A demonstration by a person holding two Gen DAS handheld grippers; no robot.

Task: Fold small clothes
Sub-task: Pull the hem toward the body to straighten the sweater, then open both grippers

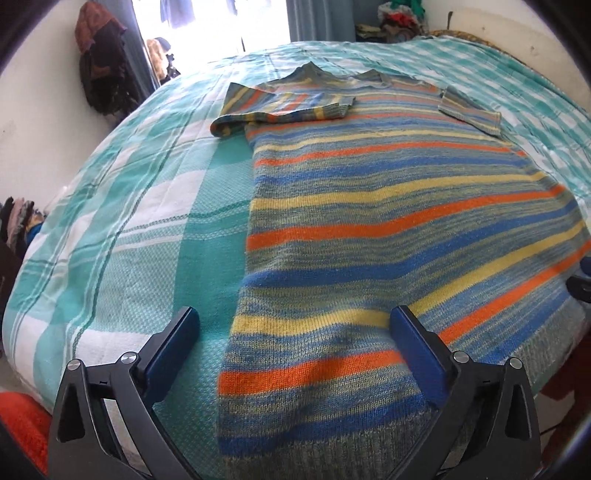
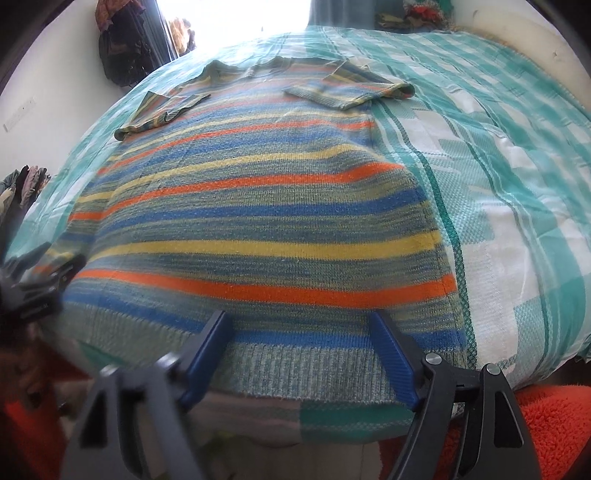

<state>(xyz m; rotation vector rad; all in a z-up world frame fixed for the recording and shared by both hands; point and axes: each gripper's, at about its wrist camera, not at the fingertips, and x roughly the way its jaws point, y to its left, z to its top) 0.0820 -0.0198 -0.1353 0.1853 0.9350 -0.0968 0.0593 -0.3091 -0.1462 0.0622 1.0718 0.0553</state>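
Note:
A striped knit sweater (image 1: 369, 206) in blue, orange, yellow and grey lies flat on the bed, collar far, hem near; it also shows in the right wrist view (image 2: 258, 206). Both short sleeves are folded in over the chest (image 1: 280, 107) (image 2: 351, 88). My left gripper (image 1: 295, 328) is open over the sweater's near left hem corner, one finger over the bedspread, one over the knit. My right gripper (image 2: 299, 328) is open over the ribbed hem near the right corner. The left gripper shows blurred at the left edge of the right wrist view (image 2: 33, 280).
The bed has a teal and white checked bedspread (image 1: 129, 206). Dark clothes hang on the left wall (image 1: 103, 70). A pile of clothes sits at the far head of the bed (image 1: 399, 18). An orange fluffy fabric lies below the bed's near edge (image 2: 554, 424).

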